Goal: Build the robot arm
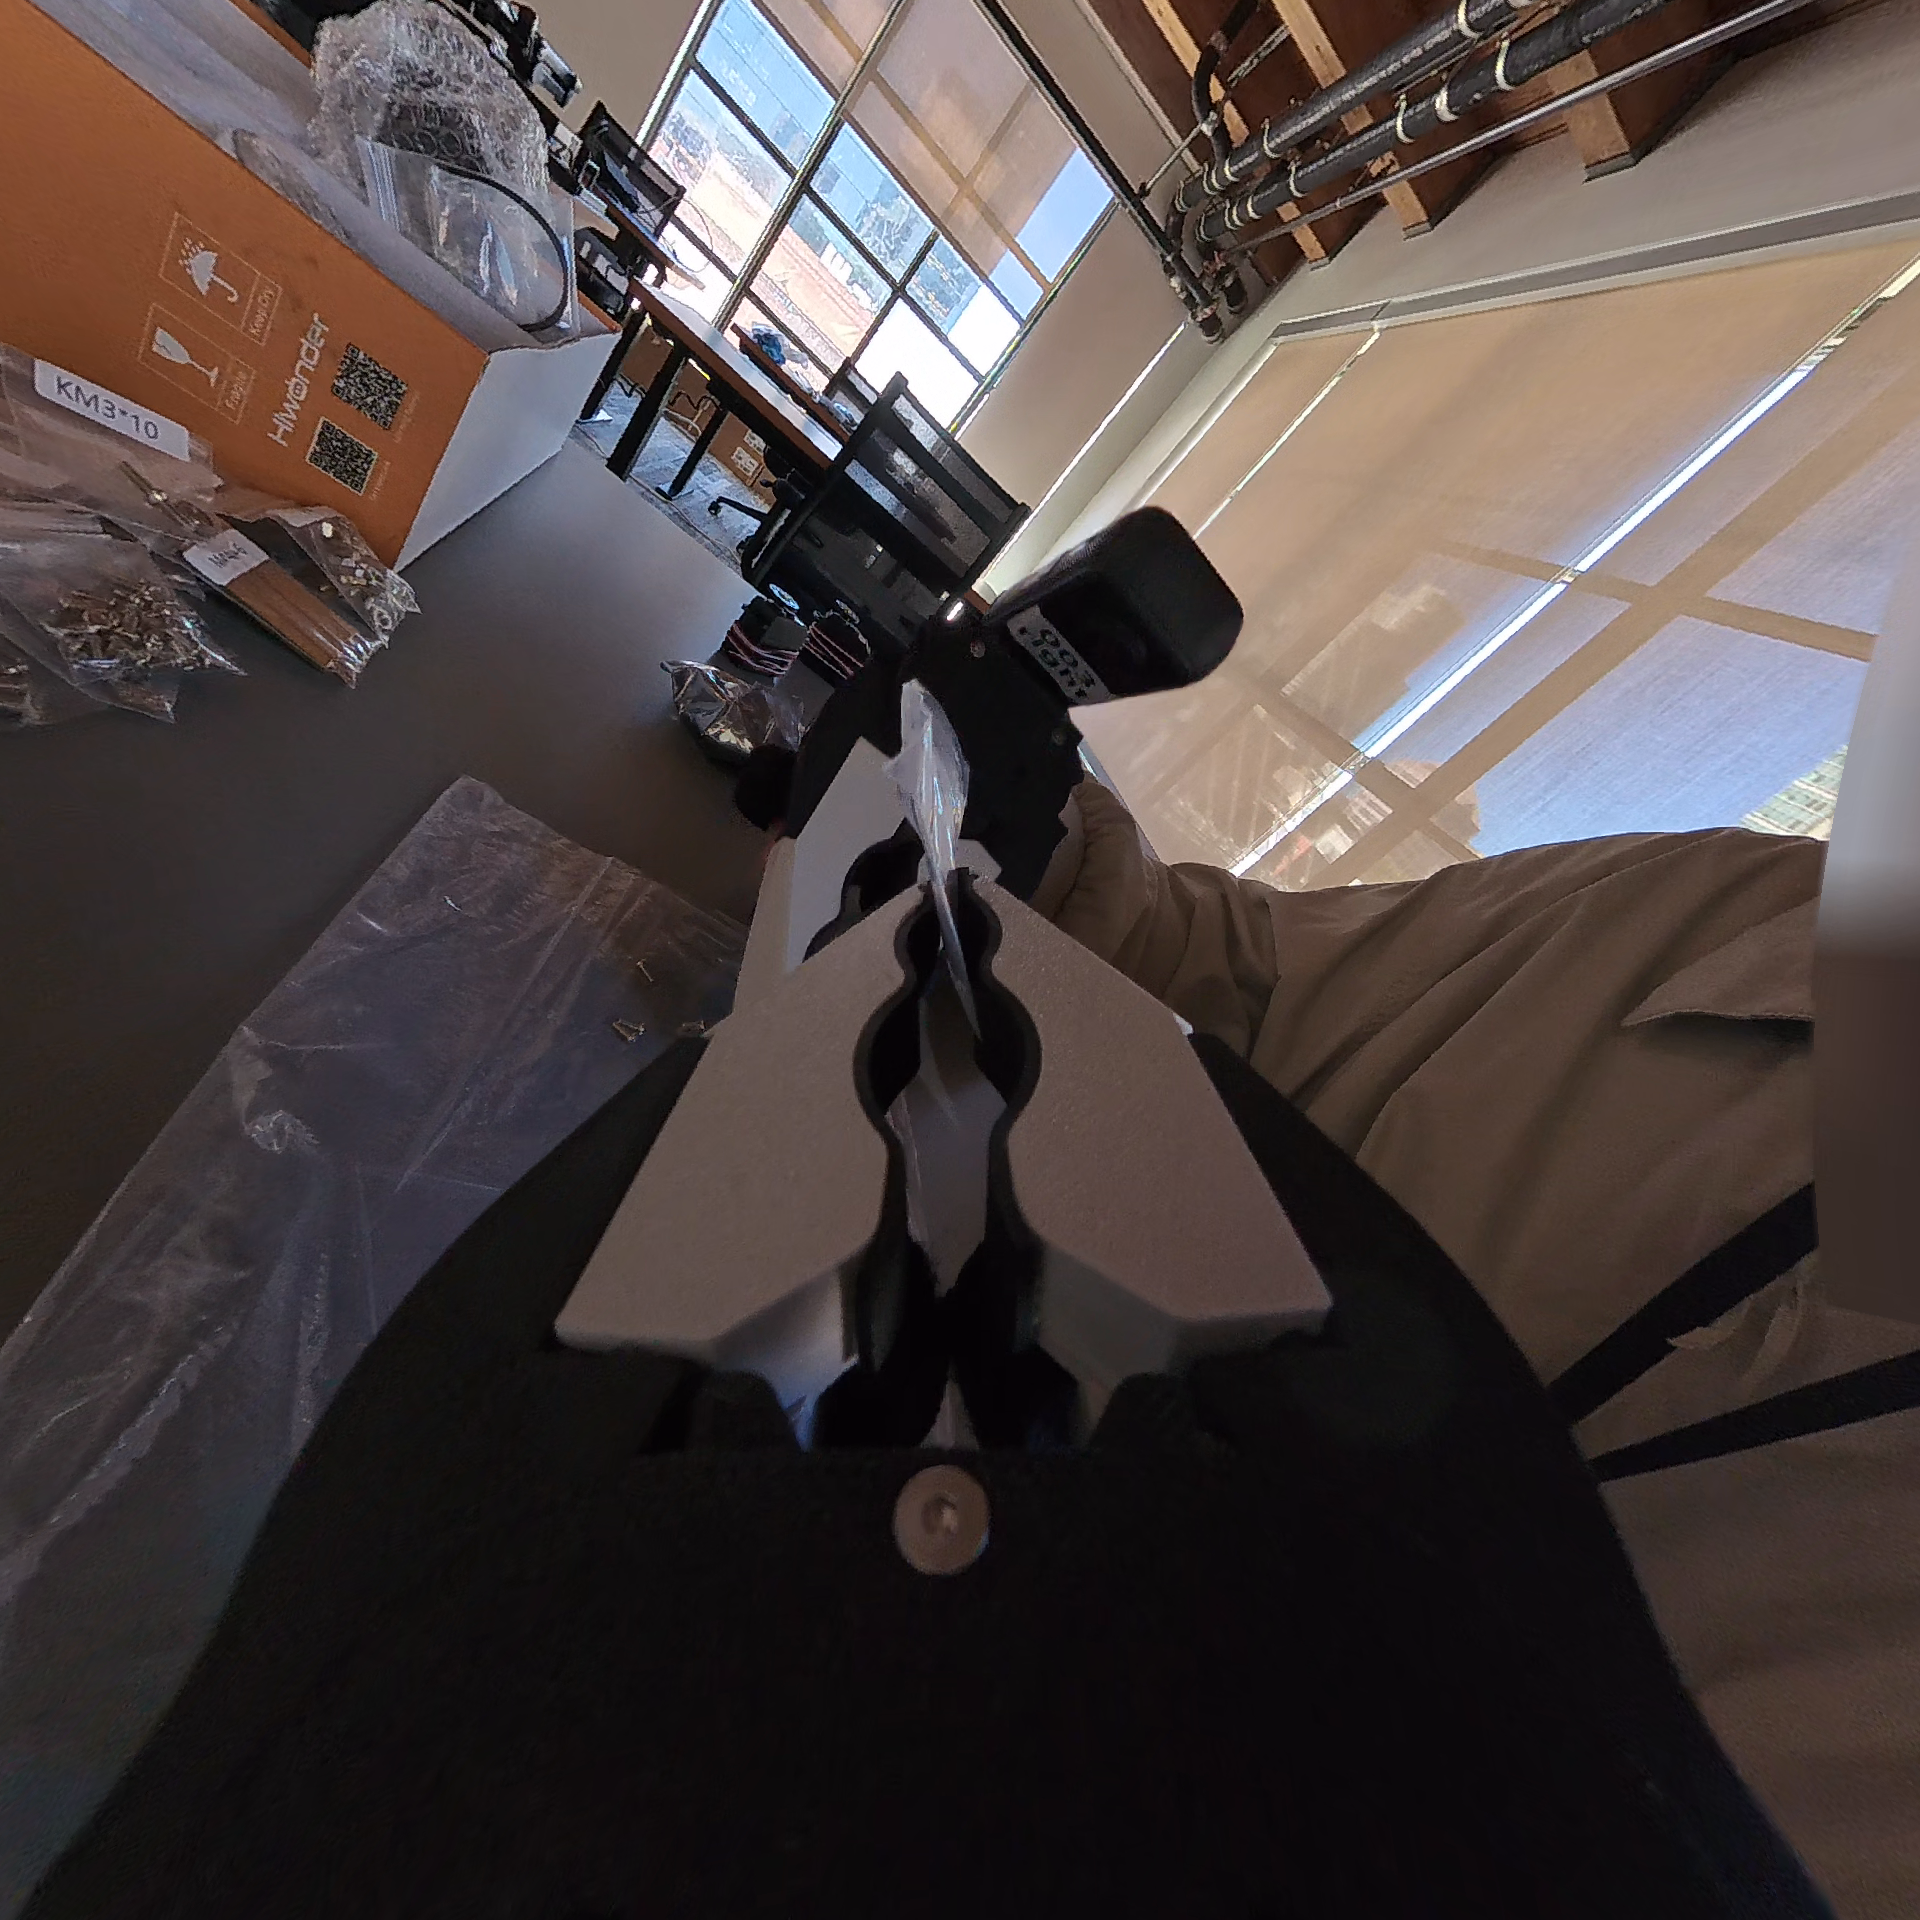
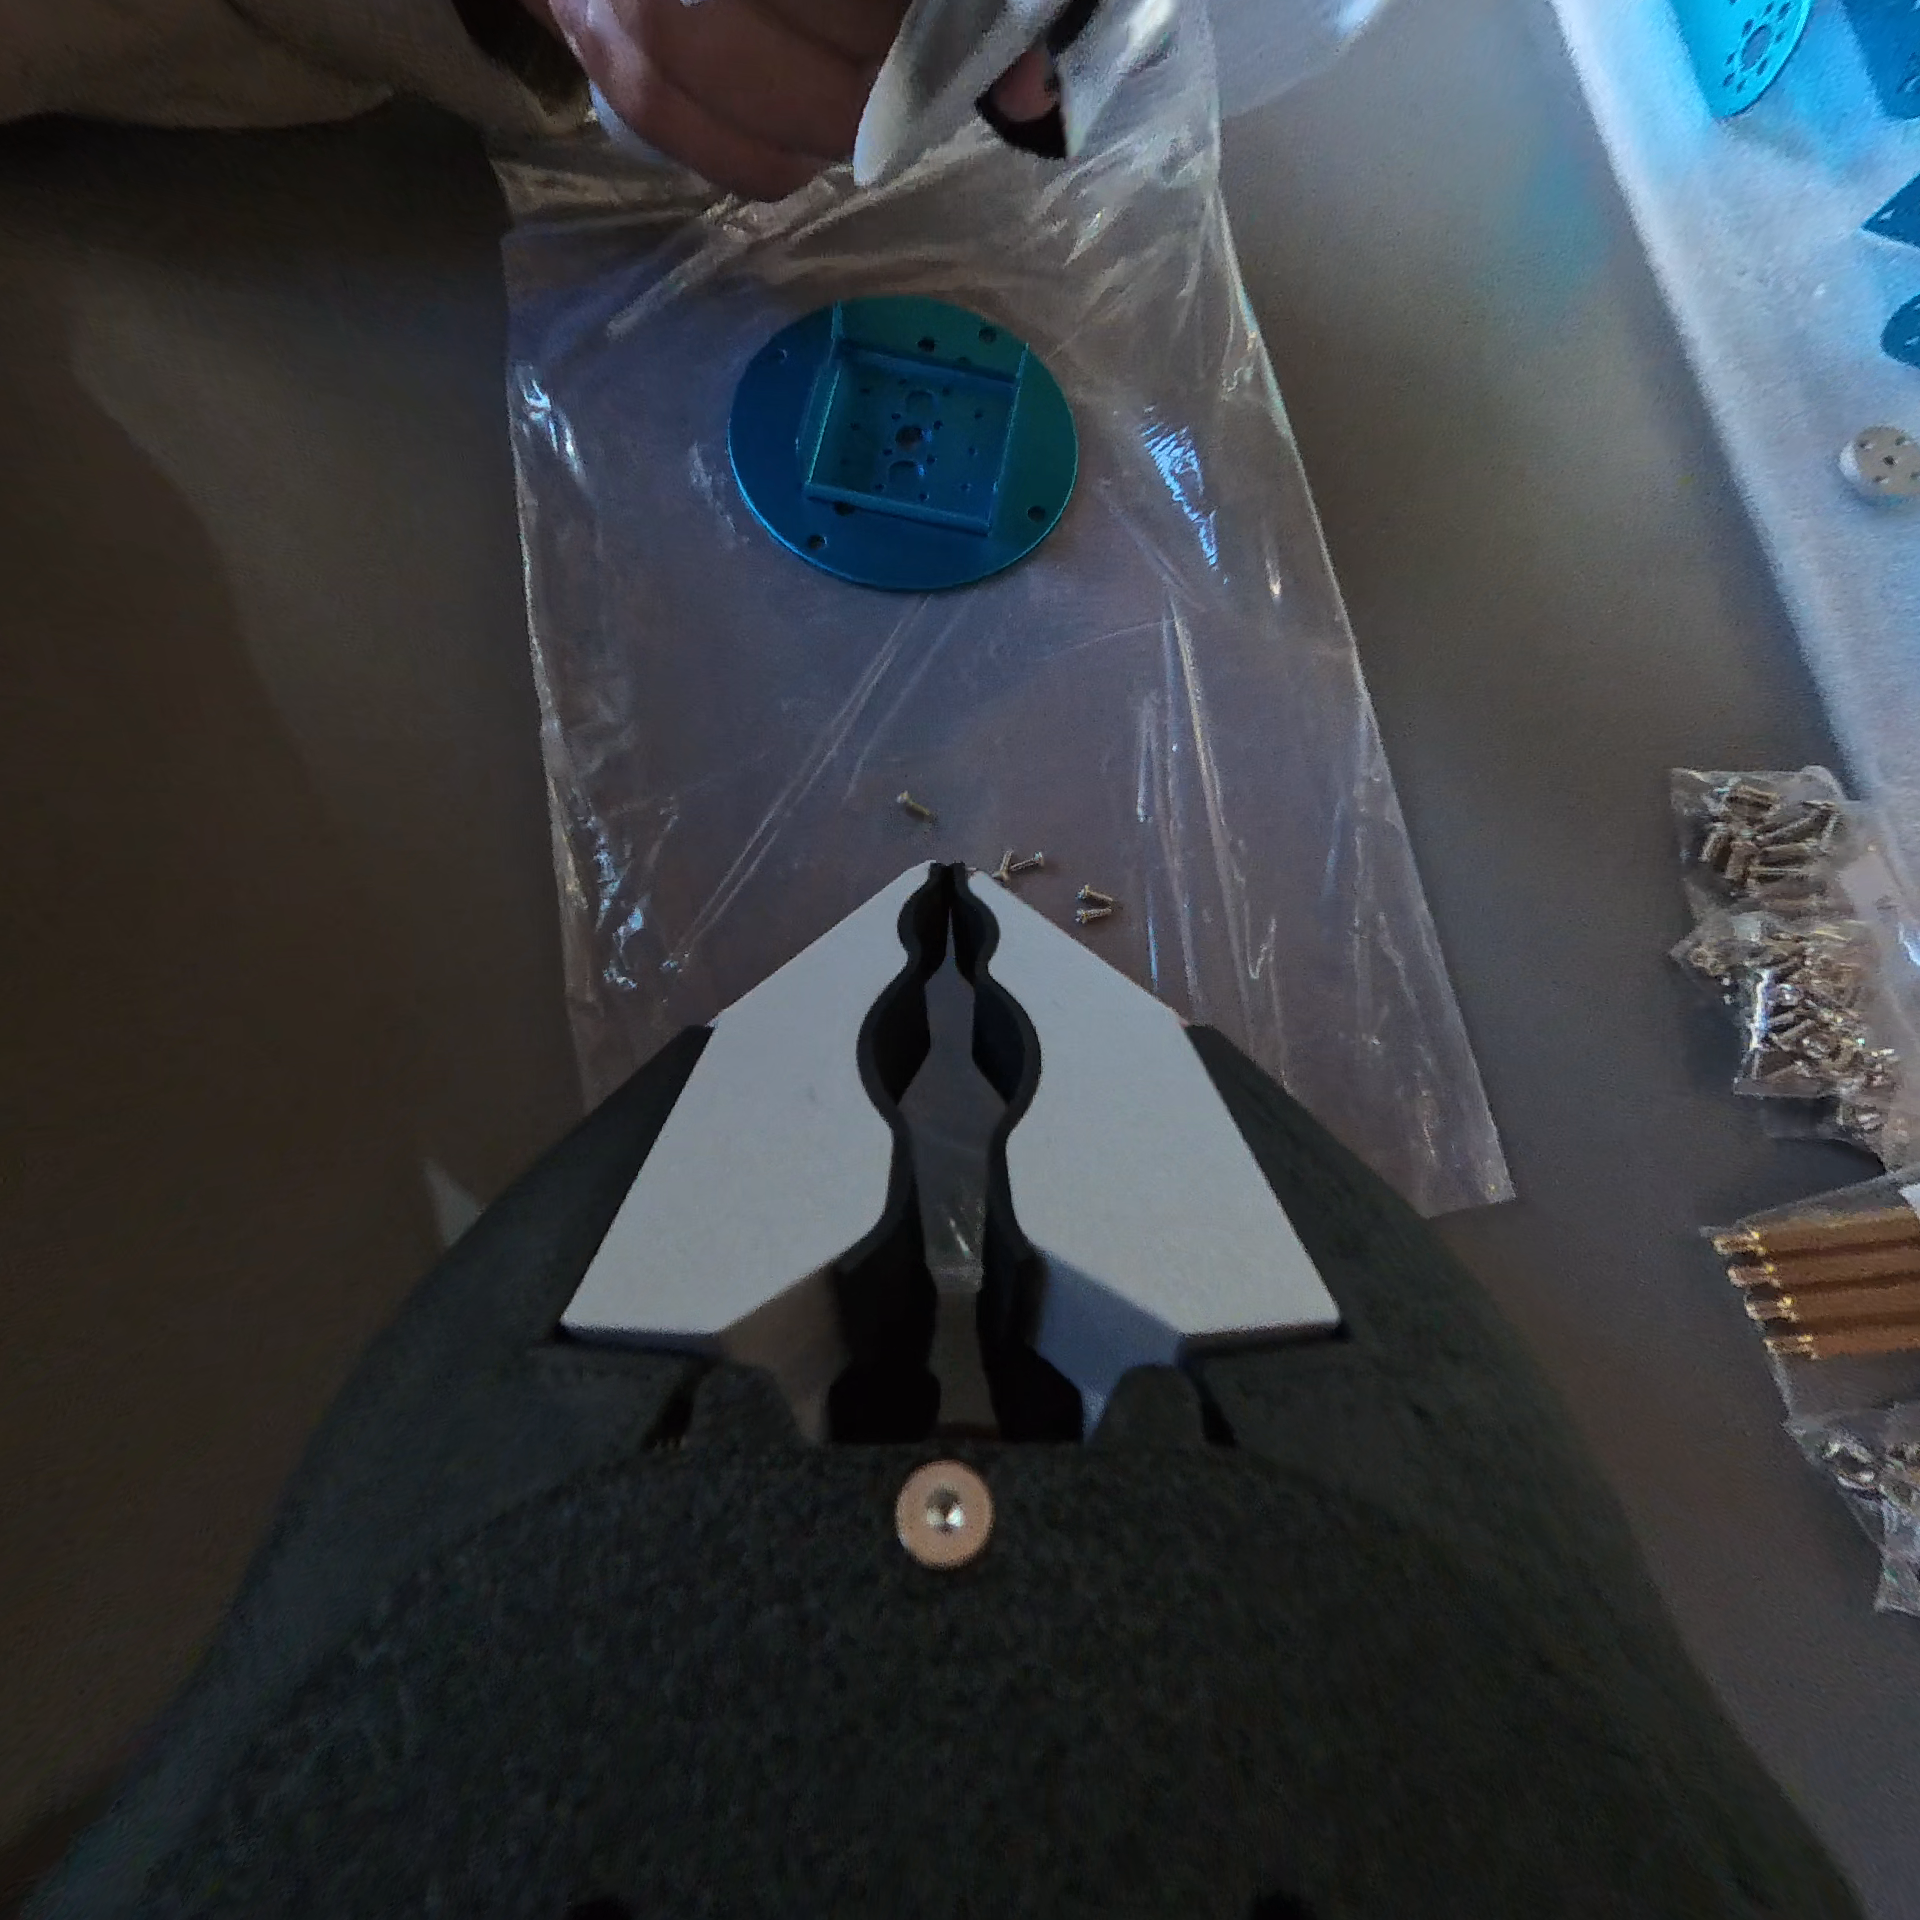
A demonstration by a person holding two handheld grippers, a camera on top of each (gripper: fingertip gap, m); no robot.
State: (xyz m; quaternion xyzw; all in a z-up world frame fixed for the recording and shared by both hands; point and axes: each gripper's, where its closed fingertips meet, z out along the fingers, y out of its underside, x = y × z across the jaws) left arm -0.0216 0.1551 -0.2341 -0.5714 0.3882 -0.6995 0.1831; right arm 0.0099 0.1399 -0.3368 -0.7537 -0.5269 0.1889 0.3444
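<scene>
In the left wrist view, my left gripper is raised off the table and shut on a small clear plastic bag. The bag stands edge-on out of the fingertips. The right gripper's black body shows just beyond it. In the right wrist view, my right gripper is shut, with its tips down at a clear plastic sheet on the dark table. Several small loose screws lie on the sheet right beside the tips. A blue round plate with a square bracket sits farther up the sheet.
Bags of screws and brass standoffs lie to the right, with blue parts at the top right. A hand shows at the top edge. An orange box and more screw bags lie at the left.
</scene>
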